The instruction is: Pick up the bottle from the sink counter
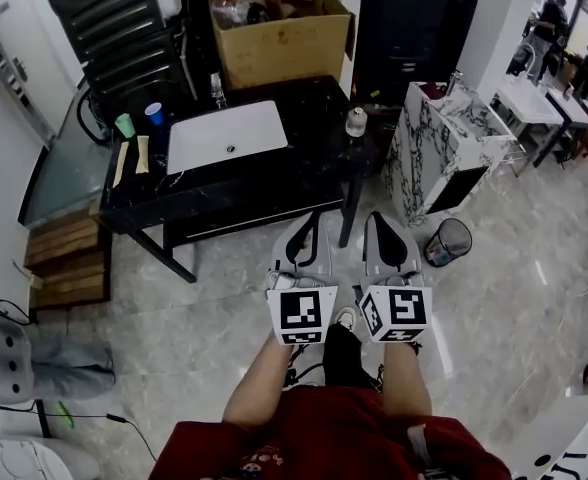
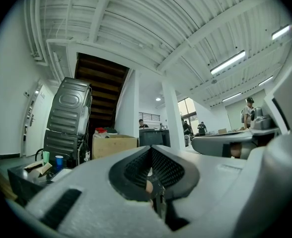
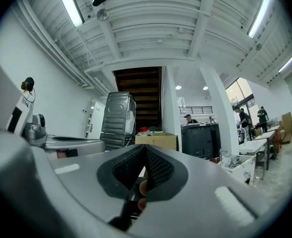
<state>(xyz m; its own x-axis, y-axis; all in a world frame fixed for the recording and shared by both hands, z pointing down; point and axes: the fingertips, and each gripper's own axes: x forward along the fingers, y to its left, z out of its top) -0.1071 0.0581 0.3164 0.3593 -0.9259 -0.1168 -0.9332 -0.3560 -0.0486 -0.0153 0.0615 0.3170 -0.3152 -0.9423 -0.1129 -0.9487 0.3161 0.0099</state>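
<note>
Both of your claws are closed and empty. In the left gripper view your left claw shows its two ribbed pads meeting at the tips with nothing between them. The right gripper view shows the same for your right claw.

From the head view, you are holding the left claw and the right claw side by side, close together, above the marble floor. Both point toward the black desk ahead.

The bottle stands upright on the desk, beyond both claw tips and well apart from them. It sits almost straight ahead of your right claw, and ahead and a little to the right of your left claw. Neither claw touches it.

The white sink basin lies ahead and to the left of your left claw, on the far side of the bottle from your right claw. A blue cup and a green cup stand further left still. A cardboard box rests behind the desk, past the bottle. A waste bin sits on the floor just to the right of your right claw.
</note>
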